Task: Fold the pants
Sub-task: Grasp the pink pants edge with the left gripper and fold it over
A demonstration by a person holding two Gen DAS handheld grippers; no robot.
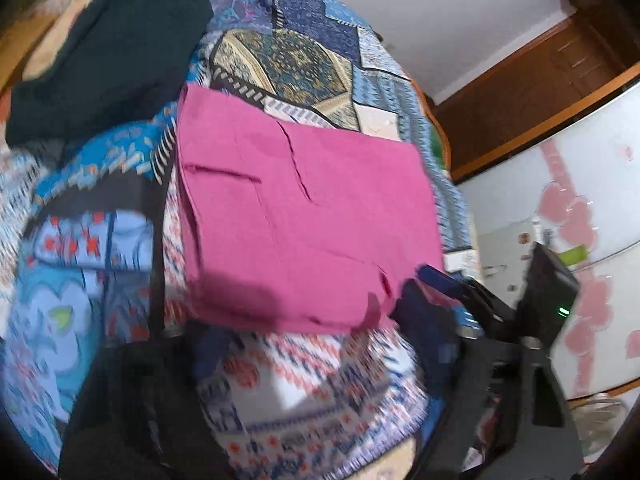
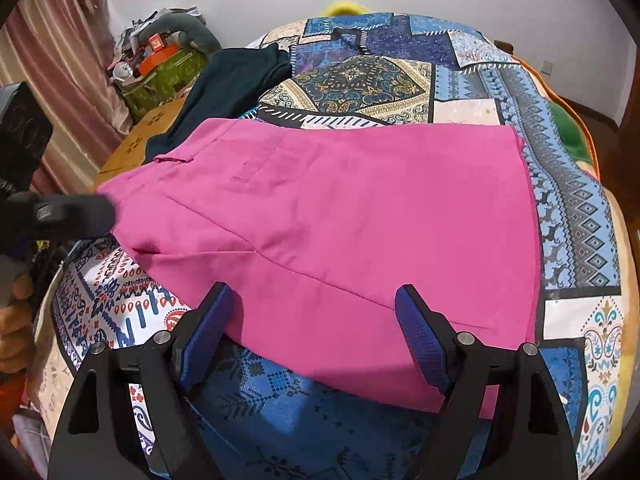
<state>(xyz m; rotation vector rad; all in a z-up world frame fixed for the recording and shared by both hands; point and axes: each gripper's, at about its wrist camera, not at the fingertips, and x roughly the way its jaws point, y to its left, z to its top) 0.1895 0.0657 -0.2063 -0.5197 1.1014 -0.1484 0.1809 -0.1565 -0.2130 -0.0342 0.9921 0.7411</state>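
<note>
The pink pants (image 2: 340, 216) lie folded into a flat rectangle on the patterned bedspread (image 2: 360, 76). They also show in the left wrist view (image 1: 304, 216). My right gripper (image 2: 312, 316) is open, its blue pads (image 2: 420, 336) spread over the near edge of the pants, holding nothing. It also shows at the pants' right corner in the left wrist view (image 1: 436, 292). My left gripper (image 1: 304, 360) is blurred at the bottom of its own view, with the left pad (image 1: 212, 348) near the pants' edge. In the right wrist view it (image 2: 80, 212) sits at the pants' left corner.
A dark green garment (image 2: 224, 88) lies on the bed beyond the pants, also in the left wrist view (image 1: 104, 44). A cardboard box (image 2: 140, 140) and clutter (image 2: 160, 52) stand left of the bed. A white fridge with pink stickers (image 1: 580, 208) stands to the right.
</note>
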